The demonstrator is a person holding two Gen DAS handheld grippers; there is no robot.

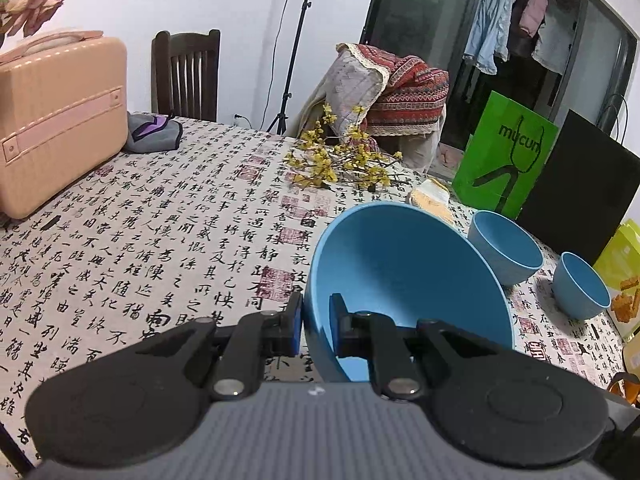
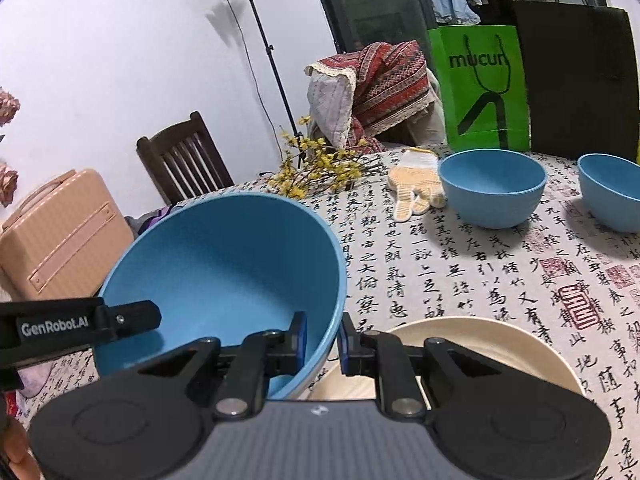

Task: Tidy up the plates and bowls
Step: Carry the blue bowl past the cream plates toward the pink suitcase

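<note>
Lower centre of both wrist views: one large blue bowl (image 1: 400, 272), tilted, pinched by its rim from two sides.

- Left gripper (image 1: 316, 326): nearly closed, one pad inside the wall, one outside, on the bowl's left rim.
- Right gripper (image 2: 322, 338): nearly closed likewise, on the opposite rim; the left tool's arm shows at the left edge of that view.
- Cream plate (image 2: 480, 344): lower right of the right view, just beside and partly beneath the bowl.
- Two small blue bowls (image 2: 492, 188), (image 2: 612, 192): upper right, standing on the calligraphy tablecloth (image 2: 460, 272).
- Also: knitted glove (image 2: 416, 184), yellow flower sprigs (image 1: 340, 160), pink case (image 1: 56, 120), green bag (image 1: 504, 152).

Risks, as judged: thin rim grips on a smooth, sloping wall may slip, so the bowl could rotate or drop onto the plate. Uneven motion between the hands could twist it free. A low pass may knock the plate's edge.
</note>
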